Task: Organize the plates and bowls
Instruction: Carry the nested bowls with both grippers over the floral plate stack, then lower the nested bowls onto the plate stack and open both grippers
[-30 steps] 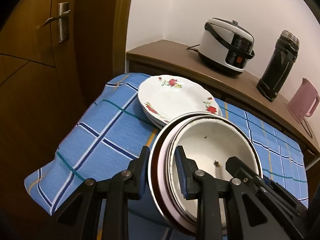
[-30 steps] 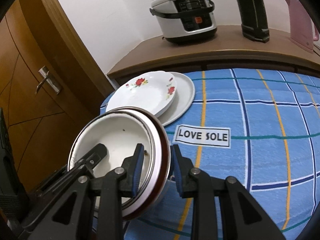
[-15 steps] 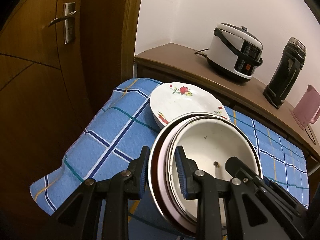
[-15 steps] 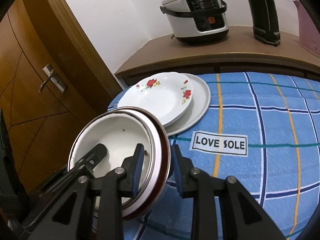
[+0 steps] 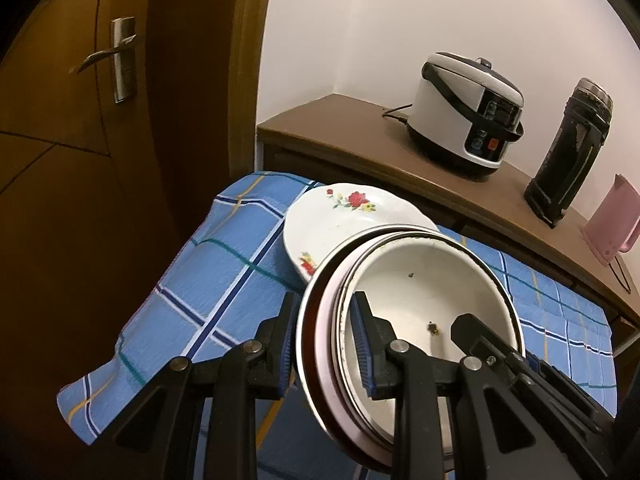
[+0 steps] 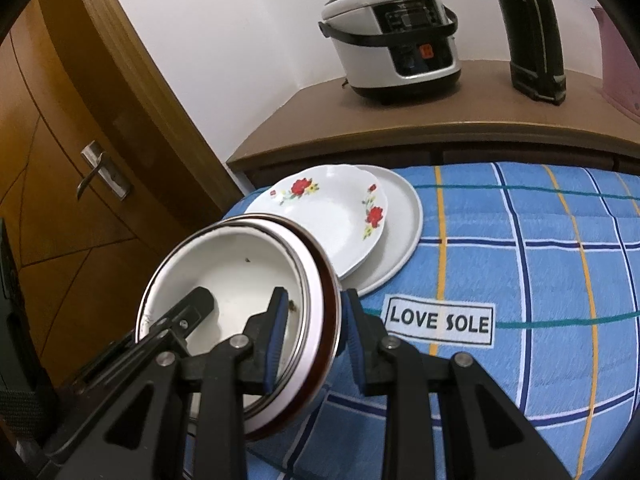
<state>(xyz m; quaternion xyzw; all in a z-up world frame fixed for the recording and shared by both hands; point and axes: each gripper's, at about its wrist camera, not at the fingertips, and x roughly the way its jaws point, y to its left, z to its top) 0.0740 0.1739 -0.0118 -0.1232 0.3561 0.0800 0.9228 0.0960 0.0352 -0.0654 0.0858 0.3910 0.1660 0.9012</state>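
Nearest to me, my left gripper (image 5: 322, 340) is clamped on one rim of the stack of bowls (image 5: 420, 292), one blue pad outside and one inside the white inner bowl. My right gripper (image 6: 310, 338) pinches the opposite rim in the same way, its jaws narrowed onto the nested edges. Neither grip has changed over the last second; the stack sits between the pads exactly as before, tilted, with the dark outer bowl, the pale one and the white one nested together above the blue checked cloth (image 6: 520, 280).

What has changed is everything behind it. The flowered plate (image 6: 332, 216), lying on the plain white plate (image 6: 404, 216) at the far corner of the cloth, now appears further up in both views and partly behind the stack's rim in the left one. The LOVE SOLE label (image 6: 440, 322) has slid lower and toward my right claw. Beyond, the rice cooker (image 6: 394, 36) and the black flask (image 5: 568, 152) on the wooden counter (image 5: 360, 136) have shifted too, and more of the door (image 5: 60, 160) shows.
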